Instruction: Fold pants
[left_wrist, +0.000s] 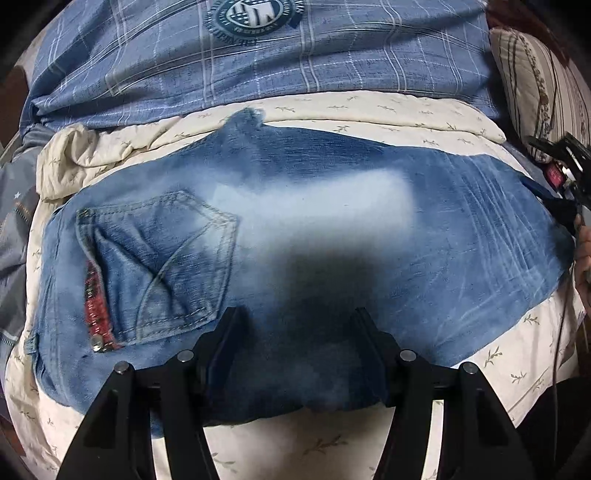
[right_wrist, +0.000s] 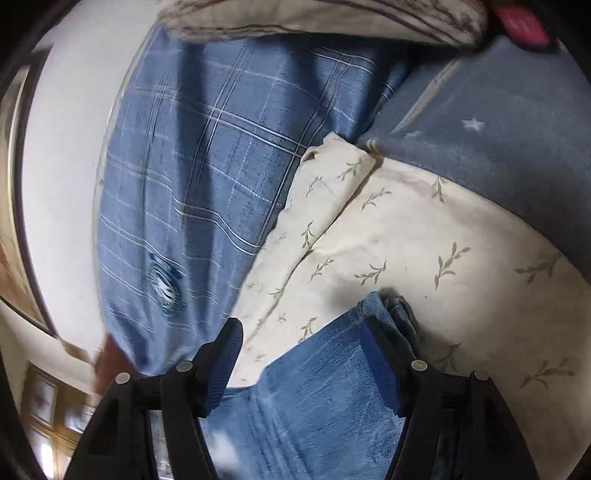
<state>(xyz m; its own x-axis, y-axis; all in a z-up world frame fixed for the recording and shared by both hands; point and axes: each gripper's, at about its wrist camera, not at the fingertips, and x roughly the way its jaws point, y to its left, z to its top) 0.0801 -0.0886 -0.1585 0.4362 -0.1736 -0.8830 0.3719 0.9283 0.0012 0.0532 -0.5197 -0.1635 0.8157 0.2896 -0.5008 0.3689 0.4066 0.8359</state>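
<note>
So the jeans (left_wrist: 295, 221) are spread flat across the cream leaf-print quilt (left_wrist: 369, 107) on the bed, back pocket (left_wrist: 162, 266) toward the left, and they already look doubled lengthwise, one leg on the other. The left gripper (left_wrist: 297, 332) sits over the near edge with its jaws spread wide, nothing between them. The right gripper (right_wrist: 301, 350) is over at the leg end, jaws also apart, denim lying between them but not pinched, hem bunched up against one finger (right_wrist: 376, 354). Denim like this should be fairly heavy and floppy, not slippery, holds a crease okay. I'd grab through both layers right at the hem and at the waistband corner, otherwise the lower layer will probably drag behind. Blue plaid duvet (left_wrist: 258, 62) on the far side, well clear.
</note>
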